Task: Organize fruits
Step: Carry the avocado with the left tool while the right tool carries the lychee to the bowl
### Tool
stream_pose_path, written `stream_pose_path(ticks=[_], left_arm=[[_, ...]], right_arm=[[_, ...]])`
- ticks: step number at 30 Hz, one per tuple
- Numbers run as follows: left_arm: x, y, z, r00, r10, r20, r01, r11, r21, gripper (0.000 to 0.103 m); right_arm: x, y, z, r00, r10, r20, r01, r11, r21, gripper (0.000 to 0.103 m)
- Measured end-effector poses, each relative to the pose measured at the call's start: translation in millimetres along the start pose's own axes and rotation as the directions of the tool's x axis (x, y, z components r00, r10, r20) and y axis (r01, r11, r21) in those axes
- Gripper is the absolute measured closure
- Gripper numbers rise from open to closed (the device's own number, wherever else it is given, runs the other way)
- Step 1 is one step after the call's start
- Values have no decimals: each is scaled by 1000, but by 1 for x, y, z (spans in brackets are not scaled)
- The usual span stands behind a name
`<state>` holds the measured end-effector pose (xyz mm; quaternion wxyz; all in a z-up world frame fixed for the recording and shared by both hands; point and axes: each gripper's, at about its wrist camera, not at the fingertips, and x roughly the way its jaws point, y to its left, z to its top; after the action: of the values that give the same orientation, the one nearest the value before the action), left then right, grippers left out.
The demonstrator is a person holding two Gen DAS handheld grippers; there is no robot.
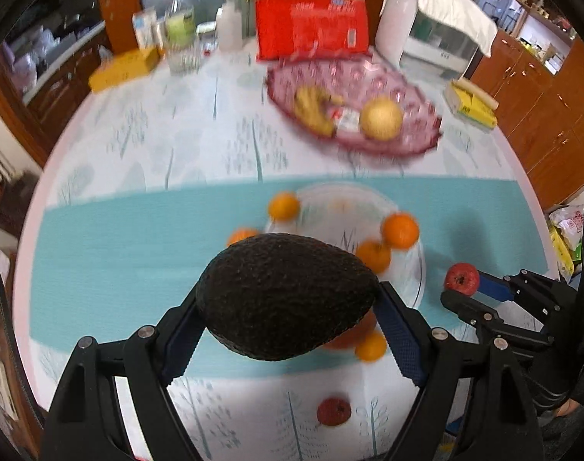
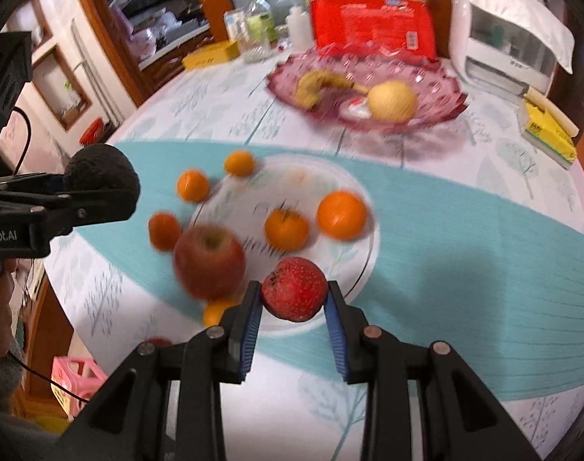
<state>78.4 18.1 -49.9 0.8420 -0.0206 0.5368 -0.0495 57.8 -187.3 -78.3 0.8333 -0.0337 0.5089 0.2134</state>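
My left gripper (image 1: pixel 288 299) is shut on a dark avocado (image 1: pixel 288 296) and holds it above the table, near the clear glass plate (image 1: pixel 415 280). My right gripper (image 2: pixel 293 303) is shut on a small red fruit (image 2: pixel 295 289) over the near rim of the glass plate (image 2: pixel 230 207). The plate holds two oranges (image 2: pixel 341 215). Several small oranges (image 2: pixel 192 185) and a red apple (image 2: pixel 209 261) lie beside it on the left. Another small red fruit (image 1: pixel 333 411) lies on the cloth below the left gripper. The left gripper and the avocado (image 2: pixel 99 173) also show in the right wrist view.
A pink glass bowl (image 1: pixel 418 92) with a banana (image 1: pixel 315 109) and a yellow pear (image 1: pixel 380 117) stands farther back. Behind it are a red package (image 1: pixel 311 27), bottles, a yellow box (image 1: pixel 124 69) and a white appliance (image 1: pixel 434 30). A yellow pack (image 1: pixel 470 105) lies at right.
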Motion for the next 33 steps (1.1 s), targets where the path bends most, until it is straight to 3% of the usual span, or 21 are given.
stream_pose_path(ticks=[7,13,21,28,33], left_arm=[[-27,-16,75,993,45,108,-56,993,103,20],[-18,-35,139,987,72,141,-95,982,165,20],[59,-60,198,986,104,134,-133,965,227,20],[141,-71,217,993,102,64,-115,964,241,20],[180,-73,221,995,91,26,-95,968,234,20]], right_arm=[[-23,-28,63,992,-80,99,76,996,44,70],[-26,-60,130,976,-149,161,125,981,151,70],[23,-90,195,948,-275,158,233,943,239,70],[91,-121,222,954,-291,73,255,914,315,70],[127,-134,229,960,-278,27,253,907,337,70]])
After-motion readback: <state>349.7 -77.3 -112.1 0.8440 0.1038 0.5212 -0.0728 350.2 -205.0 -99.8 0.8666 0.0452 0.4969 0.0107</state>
